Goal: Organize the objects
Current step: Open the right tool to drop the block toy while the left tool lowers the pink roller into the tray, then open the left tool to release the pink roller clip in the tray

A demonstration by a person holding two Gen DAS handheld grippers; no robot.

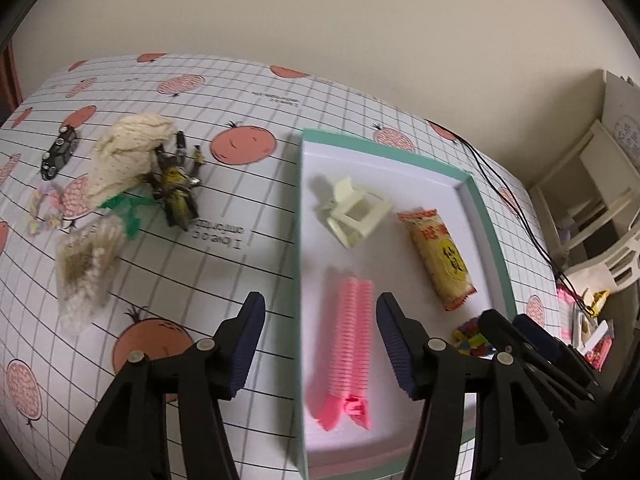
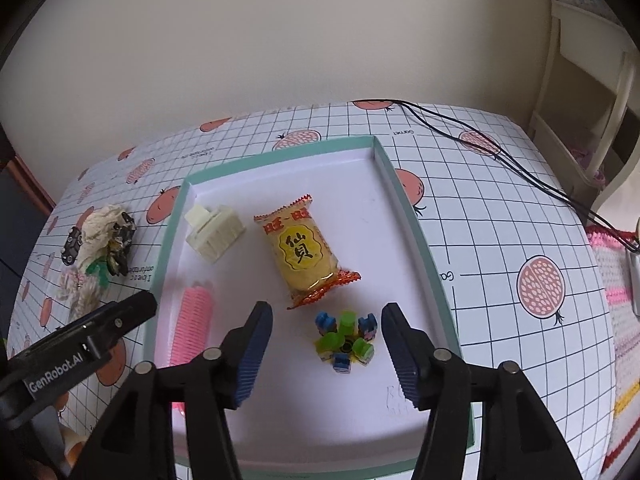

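Toy blocks [image 2: 347,340] lie in the tray [image 2: 404,192] between your right gripper's [image 2: 327,350] spread fingers, and your left gripper [image 1: 320,344] gapes empty.

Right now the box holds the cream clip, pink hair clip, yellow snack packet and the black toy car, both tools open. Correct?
One error: the black toy car is not in the box; the left wrist view shows it out on the tablecloth. The cream clip, pink hair clip and yellow snack packet are inside, and the left tool and right tool are open.
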